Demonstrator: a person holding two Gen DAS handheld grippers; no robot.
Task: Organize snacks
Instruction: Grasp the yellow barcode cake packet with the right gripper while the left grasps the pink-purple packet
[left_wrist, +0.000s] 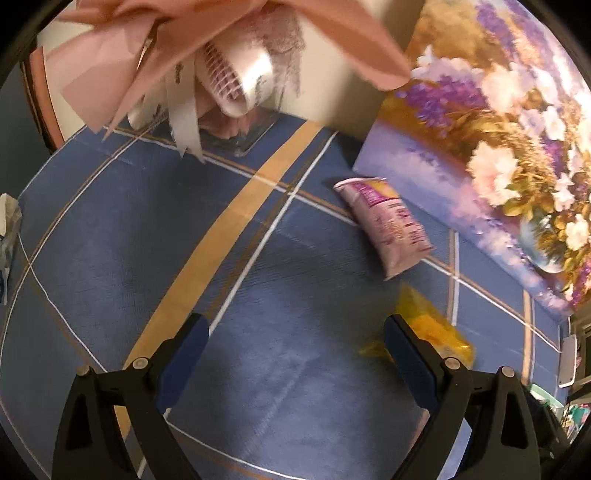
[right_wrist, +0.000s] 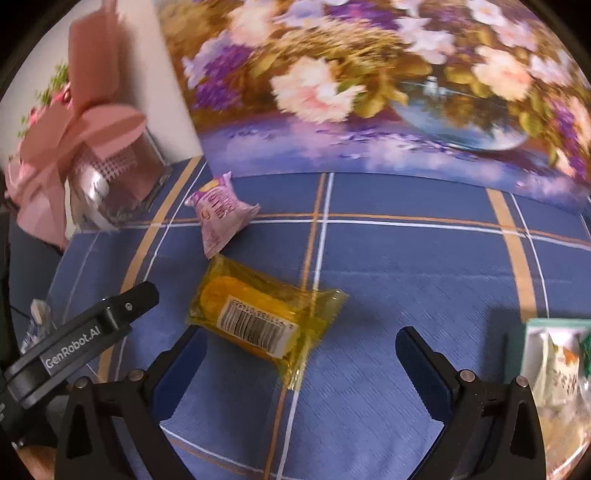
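Both the left gripper (left_wrist: 295, 354) and right gripper (right_wrist: 301, 363) hang with fingers spread wide and empty, the yellow snack packet (right_wrist: 258, 317) lying mid-frame on the blue checked table (right_wrist: 406, 280), the purple packet (right_wrist: 221, 218) just above it.

Yellow snack packet (right_wrist: 264, 323) lies barcode-up near purple packet (right_wrist: 218, 218).
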